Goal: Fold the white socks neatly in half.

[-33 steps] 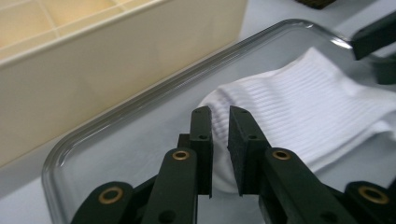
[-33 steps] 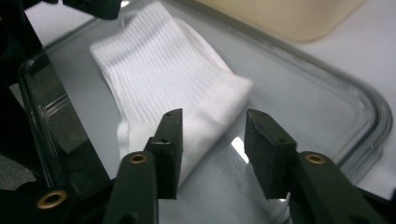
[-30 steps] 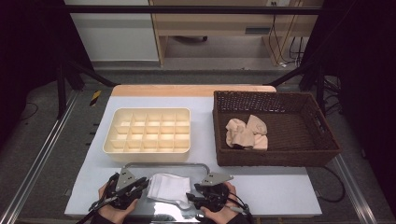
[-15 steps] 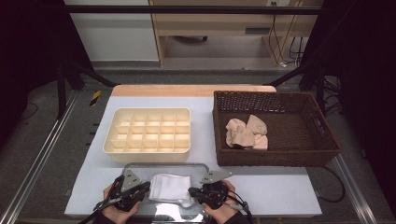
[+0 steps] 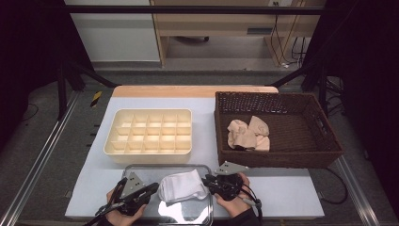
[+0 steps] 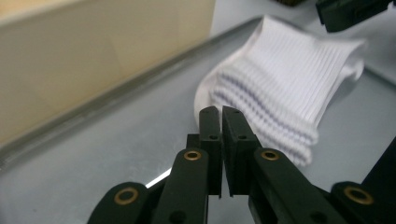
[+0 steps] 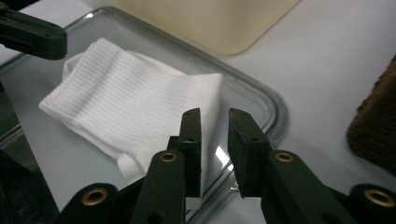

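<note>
The folded white sock (image 5: 182, 186) is seen lying on the metal tray (image 5: 146, 168) between both grippers. Left gripper (image 6: 220, 114): fingers clenched, empty. Right gripper (image 7: 214, 116): fingers just reopened, released beside the sock's edge; regrasping is judged necessary.

White ribbed sock (image 5: 182, 186) on a shiny silver tray (image 5: 141, 168), and the left gripper view picks out faint purple-grey stripes across its folded edge. Cream divided box (image 5: 149, 136) behind it, pale all over. Dark brown woven basket (image 5: 329, 141) (beige socks (image 5: 248, 133) inside). Black grippers both sides, brass-coloured rivets, on a light grey-white table (image 5: 291, 188).
</note>
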`<state>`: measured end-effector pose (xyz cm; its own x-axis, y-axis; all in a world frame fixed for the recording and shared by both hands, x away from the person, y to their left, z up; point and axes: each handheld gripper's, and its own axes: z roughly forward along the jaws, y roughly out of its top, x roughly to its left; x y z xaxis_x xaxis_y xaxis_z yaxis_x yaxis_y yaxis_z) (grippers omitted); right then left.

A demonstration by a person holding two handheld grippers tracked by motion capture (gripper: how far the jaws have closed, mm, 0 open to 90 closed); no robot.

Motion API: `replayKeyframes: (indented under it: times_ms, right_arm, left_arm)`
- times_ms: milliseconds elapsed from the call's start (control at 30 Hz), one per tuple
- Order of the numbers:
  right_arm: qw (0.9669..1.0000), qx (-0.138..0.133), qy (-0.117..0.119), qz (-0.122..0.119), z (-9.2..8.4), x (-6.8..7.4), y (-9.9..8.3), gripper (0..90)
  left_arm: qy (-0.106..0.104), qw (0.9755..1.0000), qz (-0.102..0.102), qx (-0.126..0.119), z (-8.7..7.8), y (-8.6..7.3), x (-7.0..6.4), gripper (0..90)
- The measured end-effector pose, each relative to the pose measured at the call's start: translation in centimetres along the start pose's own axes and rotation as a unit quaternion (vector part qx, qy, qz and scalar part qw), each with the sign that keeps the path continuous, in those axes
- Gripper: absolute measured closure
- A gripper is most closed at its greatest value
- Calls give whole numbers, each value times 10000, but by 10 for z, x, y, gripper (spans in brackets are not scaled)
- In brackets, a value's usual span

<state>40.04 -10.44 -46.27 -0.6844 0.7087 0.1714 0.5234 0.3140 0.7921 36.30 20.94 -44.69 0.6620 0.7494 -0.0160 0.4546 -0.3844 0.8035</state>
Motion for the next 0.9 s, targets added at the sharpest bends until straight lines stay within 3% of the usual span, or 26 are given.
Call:
replayKeyframes:
  times_ms: [233,367,500,667,900]
  right_arm:
    - [9997,-212,-87,-3,-12,-6,-2,688]
    - [9997,-205,-5,116,-11,-5,-9,665]
    - [9997,-169,54,187,-7,-4,-10,649]
    - [9996,-38,155,244,0,0,-14,636]
    - [9993,151,222,274,9,5,-19,635]
  left_arm:
    - [-144,9997,59,-188,-5,26,-7,894]
    - [-365,9990,150,-217,8,35,-26,894]
    - [-480,9986,224,-82,28,34,-38,894]
    - [-510,9984,157,167,51,26,-40,894]
    - [-507,9978,168,392,64,19,-41,894]
